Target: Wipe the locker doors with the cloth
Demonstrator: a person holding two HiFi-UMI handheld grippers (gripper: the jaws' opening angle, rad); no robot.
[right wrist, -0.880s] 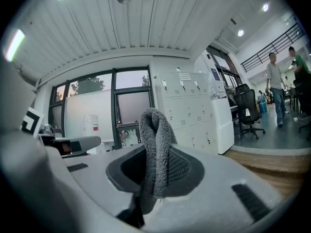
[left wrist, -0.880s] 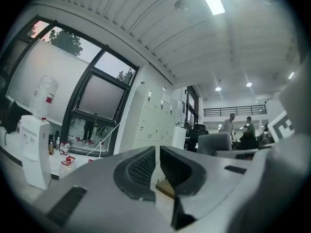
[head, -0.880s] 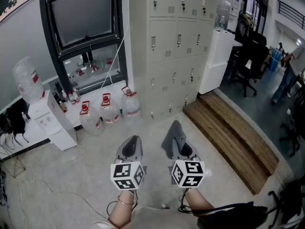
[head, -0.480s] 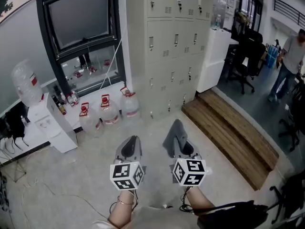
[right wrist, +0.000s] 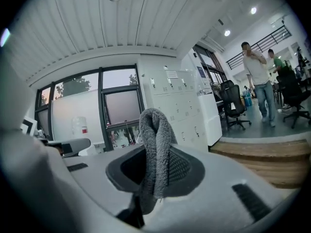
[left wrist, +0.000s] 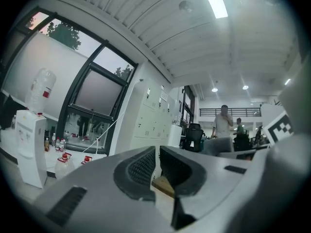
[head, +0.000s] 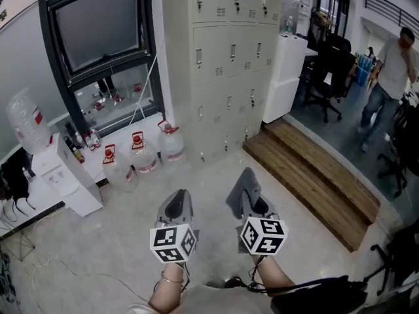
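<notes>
Open concrete floor (head: 213, 175) leads straight to the lockers (head: 226, 64). On the left water jugs (head: 139, 157) crowd the approach, on the right a wooden step (head: 308, 175); thin cables (head: 33, 244), it seems, trail lower left.

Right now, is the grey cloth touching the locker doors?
Apart. The head view shows the cloth, held in the right gripper, with bare floor between it and the lockers.

Pale speckled floor (head: 98, 241), lockers (head: 222, 64) standing at its far side, three water jugs (head: 136, 157) in a row just left of them, dispenser (head: 65, 182) further left, loose cables (head: 33, 267) near it, low wooden step (head: 308, 175) at right.
</notes>
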